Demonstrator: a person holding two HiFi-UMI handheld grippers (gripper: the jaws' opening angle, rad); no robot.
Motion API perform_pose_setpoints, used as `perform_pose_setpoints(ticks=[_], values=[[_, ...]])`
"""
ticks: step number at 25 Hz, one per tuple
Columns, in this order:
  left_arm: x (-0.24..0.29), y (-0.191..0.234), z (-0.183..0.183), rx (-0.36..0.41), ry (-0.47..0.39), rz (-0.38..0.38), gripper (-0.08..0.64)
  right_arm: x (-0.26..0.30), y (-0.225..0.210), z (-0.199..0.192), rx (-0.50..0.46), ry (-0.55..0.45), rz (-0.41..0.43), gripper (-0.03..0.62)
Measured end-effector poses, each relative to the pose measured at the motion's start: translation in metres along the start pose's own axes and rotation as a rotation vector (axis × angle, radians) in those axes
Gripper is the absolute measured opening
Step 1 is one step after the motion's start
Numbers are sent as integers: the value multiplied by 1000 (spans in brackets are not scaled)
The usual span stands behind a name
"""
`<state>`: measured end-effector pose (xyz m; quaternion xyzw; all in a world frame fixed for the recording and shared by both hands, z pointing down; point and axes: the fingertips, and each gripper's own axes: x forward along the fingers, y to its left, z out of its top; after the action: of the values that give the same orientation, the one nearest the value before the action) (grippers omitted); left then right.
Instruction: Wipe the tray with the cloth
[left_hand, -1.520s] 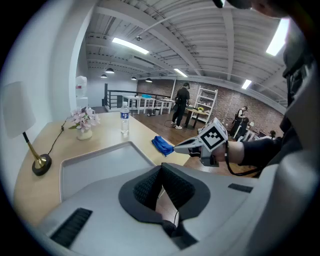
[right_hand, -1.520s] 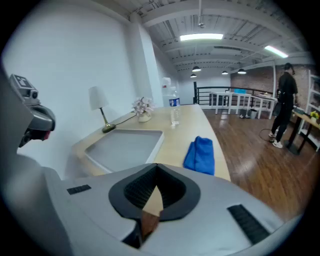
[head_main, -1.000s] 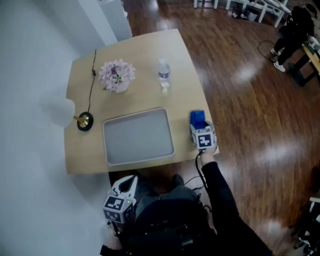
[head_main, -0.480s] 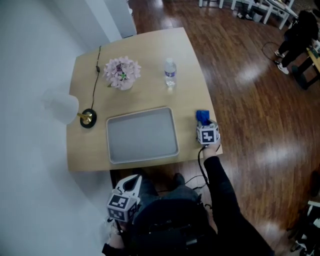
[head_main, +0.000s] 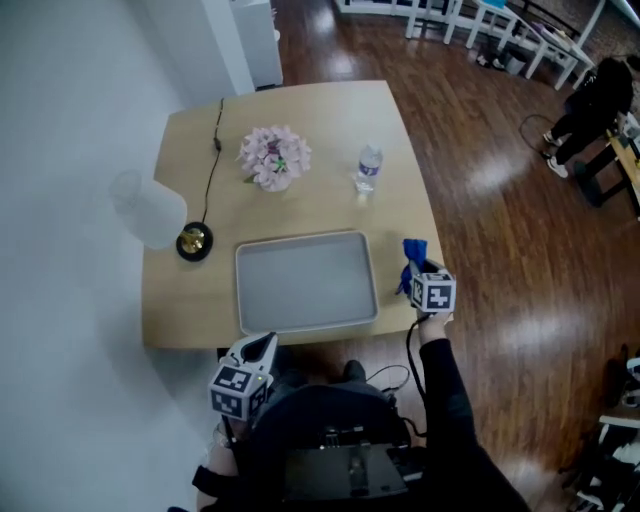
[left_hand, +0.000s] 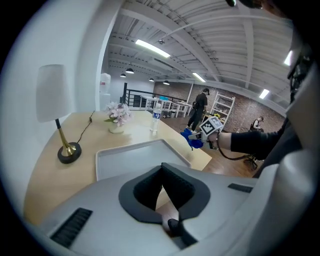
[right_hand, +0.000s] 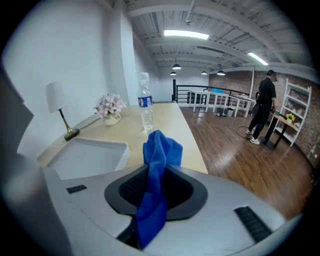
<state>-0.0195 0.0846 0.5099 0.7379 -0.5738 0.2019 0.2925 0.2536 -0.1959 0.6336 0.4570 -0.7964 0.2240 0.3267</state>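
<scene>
The grey tray (head_main: 305, 285) lies empty near the front edge of the wooden table (head_main: 330, 120). The blue cloth (head_main: 411, 254) hangs pinched in my right gripper (head_main: 417, 273), just right of the tray and lifted off the tabletop. In the right gripper view the jaws have just been closing and now press on the cloth (right_hand: 159, 160), which bunches above them and droops below. The tray (right_hand: 85, 155) lies to their left. My left gripper (head_main: 259, 349) hovers below the table's front edge, off the tray. Its jaws (left_hand: 162, 167) meet at the tips with nothing between them.
A lamp (head_main: 192, 241) with a white shade stands left of the tray, its cord running to the back. A vase of pink flowers (head_main: 275, 157) and a water bottle (head_main: 368, 168) stand behind the tray. Wooden floor lies to the right, with a person (head_main: 592, 100) far off.
My right gripper has closed on the blue cloth and raised it off the table beside the tray. The left gripper has edged closer to the table's front edge.
</scene>
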Motion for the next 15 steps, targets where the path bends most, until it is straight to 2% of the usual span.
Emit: perform_pose_setpoints(ticks=[3,7,12,15], values=[[-3,34,5,-4,-27,-11,0,-36,53,19,-15,-71,45,84],[-10,73,1,10,-32,-45,0,-58,133,22,-21,-88,116,84],[-11,114,-10,24,-6,-92,0,-50,219,29,-50,-73,168,84],[-10,134,-10,32,10,-102,0,-32,272,41,-102,-48,222,84]])
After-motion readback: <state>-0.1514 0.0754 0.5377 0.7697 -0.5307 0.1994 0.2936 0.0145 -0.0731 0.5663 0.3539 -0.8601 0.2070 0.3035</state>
